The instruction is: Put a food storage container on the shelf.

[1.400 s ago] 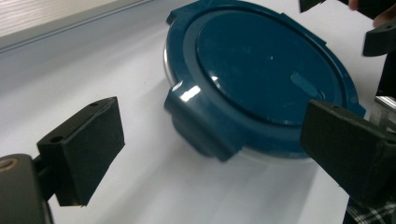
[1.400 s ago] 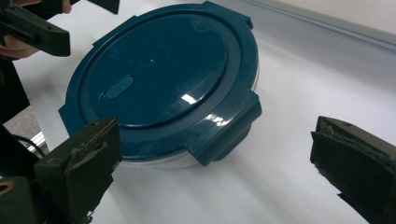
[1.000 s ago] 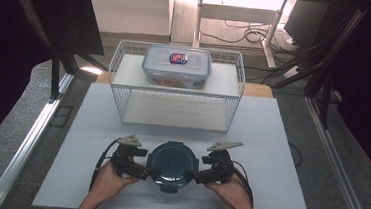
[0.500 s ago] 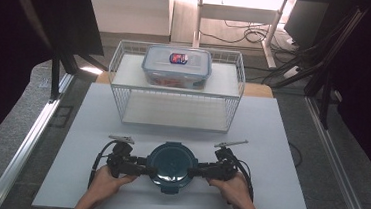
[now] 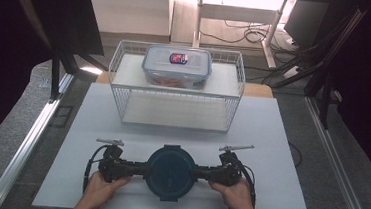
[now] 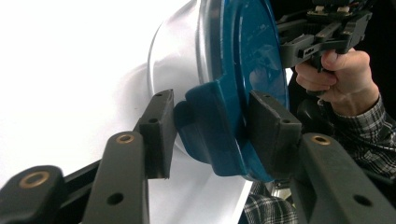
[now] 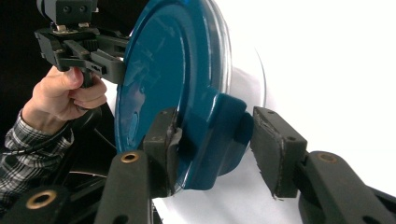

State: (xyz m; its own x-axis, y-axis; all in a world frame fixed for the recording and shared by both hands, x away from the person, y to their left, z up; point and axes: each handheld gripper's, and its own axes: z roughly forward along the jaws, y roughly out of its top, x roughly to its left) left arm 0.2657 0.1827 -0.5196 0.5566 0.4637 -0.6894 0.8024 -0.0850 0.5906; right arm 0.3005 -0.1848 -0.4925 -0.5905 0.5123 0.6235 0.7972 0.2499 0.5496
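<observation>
Jaws of your left gripper (image 5: pixel 144 169) and right gripper (image 5: pixel 197 173) just closed in, now clamping the blue-lidded glass container's (image 5: pixel 170 172) side tabs, hands now level.

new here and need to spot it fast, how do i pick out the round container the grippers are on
Start at the white table and the wire rack at its far side. Nearer the person, between the left gripper and right gripper, sits the round container. Its dark teal lid with side tabs differs from the rectangular clear box on the rack.
</observation>
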